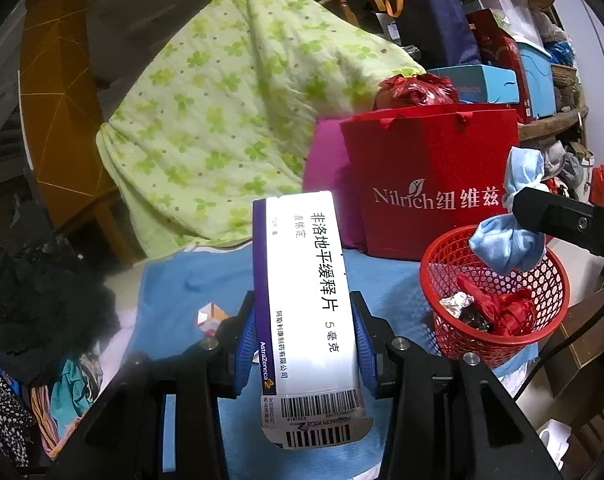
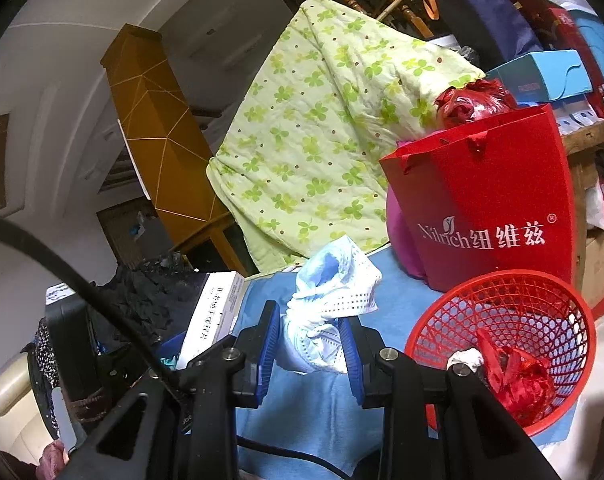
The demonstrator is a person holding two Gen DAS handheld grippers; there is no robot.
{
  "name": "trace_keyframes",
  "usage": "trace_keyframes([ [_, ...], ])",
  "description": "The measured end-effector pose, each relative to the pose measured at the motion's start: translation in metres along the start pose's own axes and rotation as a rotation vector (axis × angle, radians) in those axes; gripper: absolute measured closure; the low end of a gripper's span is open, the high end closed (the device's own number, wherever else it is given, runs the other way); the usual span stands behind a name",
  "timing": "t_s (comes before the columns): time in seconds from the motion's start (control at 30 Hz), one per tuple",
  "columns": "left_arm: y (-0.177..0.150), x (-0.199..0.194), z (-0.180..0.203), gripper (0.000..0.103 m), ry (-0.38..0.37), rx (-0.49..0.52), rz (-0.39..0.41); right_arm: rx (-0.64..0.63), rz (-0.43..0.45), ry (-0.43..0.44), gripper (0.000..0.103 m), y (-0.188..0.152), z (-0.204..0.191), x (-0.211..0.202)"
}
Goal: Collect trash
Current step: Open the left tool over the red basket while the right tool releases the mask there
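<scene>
Currently my left gripper (image 1: 304, 344) is clamped on a white medicine box (image 1: 302, 300), its blue pads pressing both long sides; the box stands lengthwise along the fingers, barcode end nearest the camera, purple stripe down its left edge. My right gripper (image 2: 310, 344) is closed on a crumpled light-blue face mask (image 2: 330, 300), which bulges out above the pads. From the left wrist view I see the same mask (image 1: 510, 240) hanging from the right gripper's black finger just over the near rim of the red mesh basket (image 1: 494, 292).

Basket contents, as seen from the right wrist: the red mesh basket (image 2: 502, 344) holds crumpled red plastic (image 2: 514, 380) and a small wad of foil or paper, which I cannot tell apart. It sits on a blue cloth (image 2: 402, 300) covering the table, to the right of both grippers.

Just behind the basket stands a red paper gift bag (image 2: 486, 208) with white lettering, a red plastic bag (image 2: 470, 100) poking out behind its top. A green clover-print quilt (image 2: 322, 140) is draped behind. A small white-and-orange carton (image 1: 210, 316) lies on the cloth left of the medicine box. Dark clothing (image 1: 42, 312) is piled at far left.
</scene>
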State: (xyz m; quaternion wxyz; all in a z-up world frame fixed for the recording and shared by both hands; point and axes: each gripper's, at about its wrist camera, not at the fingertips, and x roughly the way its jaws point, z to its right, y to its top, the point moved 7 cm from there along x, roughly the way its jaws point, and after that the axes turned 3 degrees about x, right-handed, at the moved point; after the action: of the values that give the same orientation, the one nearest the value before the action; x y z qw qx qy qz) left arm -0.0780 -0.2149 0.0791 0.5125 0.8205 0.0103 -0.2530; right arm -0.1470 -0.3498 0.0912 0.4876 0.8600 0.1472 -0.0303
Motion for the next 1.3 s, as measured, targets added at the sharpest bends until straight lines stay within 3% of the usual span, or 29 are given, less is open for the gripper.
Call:
trace_keyframes([
  [0.87, 0.018, 0.010, 0.058, 0.058, -0.072, 0.092, 0.014, 0.070, 0.043, -0.069, 0.070, 0.008, 0.051, -0.023],
  [1.1, 0.022, 0.024, 0.095, 0.058, -0.211, 0.127, 0.001, 0.121, 0.063, -0.132, 0.069, 0.008, 0.086, -0.032],
  [1.3, 0.022, 0.045, 0.132, 0.057, -0.355, 0.136, -0.034, 0.186, 0.040, -0.252, 0.069, 0.001, 0.135, -0.033],
])
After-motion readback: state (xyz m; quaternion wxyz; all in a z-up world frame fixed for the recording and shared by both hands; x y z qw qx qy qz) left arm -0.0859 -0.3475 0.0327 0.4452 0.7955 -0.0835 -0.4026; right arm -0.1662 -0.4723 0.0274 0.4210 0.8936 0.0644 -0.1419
